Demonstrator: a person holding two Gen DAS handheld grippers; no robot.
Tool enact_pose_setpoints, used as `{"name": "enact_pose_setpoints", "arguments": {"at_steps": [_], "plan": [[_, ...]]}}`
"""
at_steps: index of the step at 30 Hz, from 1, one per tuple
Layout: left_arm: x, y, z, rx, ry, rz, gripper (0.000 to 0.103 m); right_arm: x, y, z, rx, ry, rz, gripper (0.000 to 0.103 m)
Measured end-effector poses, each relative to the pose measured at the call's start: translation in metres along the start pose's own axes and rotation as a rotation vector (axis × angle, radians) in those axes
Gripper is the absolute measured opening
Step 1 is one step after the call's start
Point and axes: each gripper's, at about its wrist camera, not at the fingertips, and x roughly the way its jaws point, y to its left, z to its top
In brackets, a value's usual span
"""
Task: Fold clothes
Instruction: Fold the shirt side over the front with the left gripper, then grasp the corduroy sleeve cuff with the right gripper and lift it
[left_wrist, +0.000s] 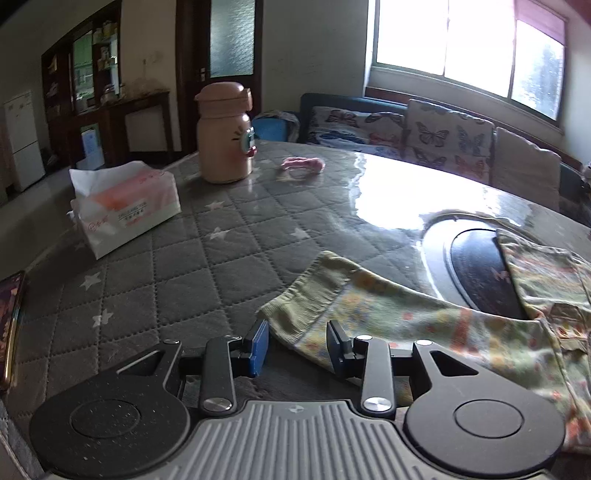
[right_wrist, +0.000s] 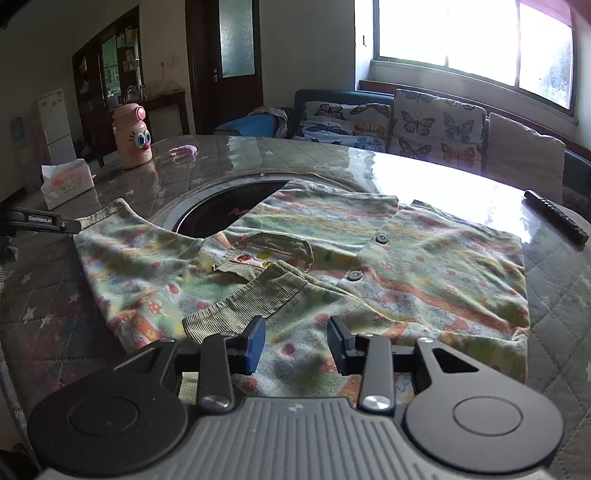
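A small patterned green and orange button-up garment (right_wrist: 332, 251) lies spread on the quilted table, partly over a dark round inset. Its one sleeve stretches out to the left, ending in a ribbed green cuff (left_wrist: 314, 291). The other sleeve is folded across the body, with its ribbed cuff (right_wrist: 247, 306) just ahead of my right gripper. My left gripper (left_wrist: 298, 345) is open, its blue pads either side of the left cuff's edge, low over the table. My right gripper (right_wrist: 296, 341) is open above the garment's near hem, holding nothing. The left gripper's body (right_wrist: 37, 221) shows at the right view's left edge.
On the grey star-quilted table (left_wrist: 184, 258) stand a tissue pack (left_wrist: 123, 206), a pink bottle (left_wrist: 225, 136) and a small pink object (left_wrist: 303, 163). A phone (left_wrist: 13, 325) lies at the left edge. A dark stick-like item (right_wrist: 556, 219) lies far right. A butterfly-print sofa (right_wrist: 406, 125) sits behind.
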Motion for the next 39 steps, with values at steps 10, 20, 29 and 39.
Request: {"name": "enact_pose_setpoints", "arguments": {"at_steps": [10, 20, 29, 39], "plan": [[0.004, 0.004, 0.006, -0.061, -0.008, -0.026, 0.005, -0.013, -0.002, -0.001, 0.019, -0.025, -0.014, 0.037], [-0.066, -0.086, 0.025, 0.107, -0.149, -0.37, 0.002, -0.034, -0.023, -0.008, 0.103, -0.058, -0.053, 0.037], [-0.095, -0.204, -0.005, 0.353, -0.119, -0.731, 0.002, -0.055, -0.052, -0.017, 0.213, -0.088, -0.105, 0.037], [-0.084, -0.209, -0.04, 0.528, -0.016, -0.748, 0.006, -0.048, -0.047, -0.013, 0.235, -0.066, -0.022, 0.036]]}}
